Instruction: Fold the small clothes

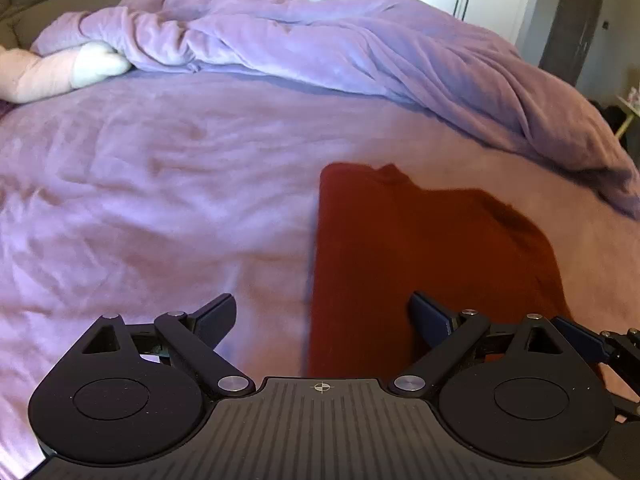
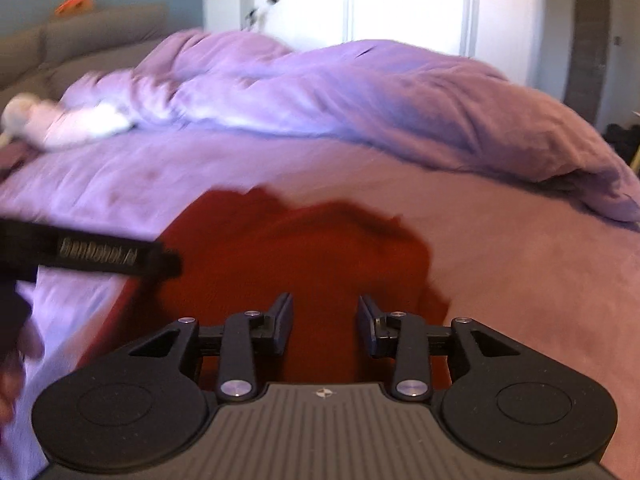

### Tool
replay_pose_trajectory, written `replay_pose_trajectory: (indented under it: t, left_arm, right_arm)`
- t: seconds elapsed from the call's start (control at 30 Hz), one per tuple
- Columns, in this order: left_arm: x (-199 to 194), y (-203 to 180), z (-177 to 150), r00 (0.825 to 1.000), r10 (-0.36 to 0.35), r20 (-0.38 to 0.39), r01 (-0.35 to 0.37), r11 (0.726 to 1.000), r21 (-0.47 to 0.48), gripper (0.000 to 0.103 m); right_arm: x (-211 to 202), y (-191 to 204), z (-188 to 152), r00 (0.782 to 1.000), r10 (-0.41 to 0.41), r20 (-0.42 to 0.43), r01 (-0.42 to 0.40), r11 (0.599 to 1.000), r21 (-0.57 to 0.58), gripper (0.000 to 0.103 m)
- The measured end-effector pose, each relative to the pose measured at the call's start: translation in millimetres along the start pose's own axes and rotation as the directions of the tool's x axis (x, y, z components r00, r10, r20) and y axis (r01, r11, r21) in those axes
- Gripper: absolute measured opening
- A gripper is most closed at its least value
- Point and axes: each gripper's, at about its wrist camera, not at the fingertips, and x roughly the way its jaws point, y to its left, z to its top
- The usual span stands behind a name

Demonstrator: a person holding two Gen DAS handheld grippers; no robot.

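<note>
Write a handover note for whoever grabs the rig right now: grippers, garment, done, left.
Left gripper: open wide, holding nothing, its jaws straddling the left edge of the red garment.
Right gripper: open, empty, over the garment's near part.
Garment: lies on the pink bedsheet, left edge straight, which suggests one side is already folded in; far right part looks rumpled. Right-wrist view is motion-blurred, so details there are unsure.
Purple duvet is bunched at the far side, apart from the garment.
Left to do: probably fold the right side in, then fold it in half.
</note>
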Motion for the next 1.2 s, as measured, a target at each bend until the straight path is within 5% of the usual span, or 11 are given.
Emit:
replay_pose_trajectory:
  t: [0.37, 0.7, 0.93, 1.03, 1.13, 1.2]
  left_arm:
    - [-8, 3, -9, 0.999, 0.042, -0.014, -0.041, 0.997, 0.061, 0.101]
    - [-20, 8, 10, 0.998, 0.061, -0.017, -0.061, 0.998, 0.003, 0.1]
    - [4, 3, 28, 0.996, 0.086, -0.037, -0.086, 0.996, 0.003, 0.1]
    - [18, 3, 24, 0.994, 0.095, -0.058, -0.093, 0.995, 0.034, 0.101]
    - [8, 12, 21, 0.995, 0.084, -0.047, -0.083, 0.996, 0.026, 0.1]
    - [-4, 19, 14, 0.996, 0.079, -0.041, -0.078, 0.997, 0.021, 0.1]
  right_arm:
    - [2, 21, -14, 0.997, -0.014, -0.081, 0.004, 0.994, -0.114, 0.036]
    - [-4, -5, 14, 0.993, 0.06, -0.101, -0.056, 0.998, 0.041, 0.044]
    - [34, -5, 59, 0.995, 0.019, -0.102, -0.013, 0.998, 0.06, 0.045]
    - [72, -4, 62, 0.982, 0.024, -0.186, -0.014, 0.999, 0.051, 0.053]
    - [96, -7, 56, 0.977, -0.04, -0.209, 0.042, 0.999, 0.008, 0.074]
    - [93, -9, 59, 0.974, -0.05, -0.219, 0.059, 0.998, 0.036, 0.072]
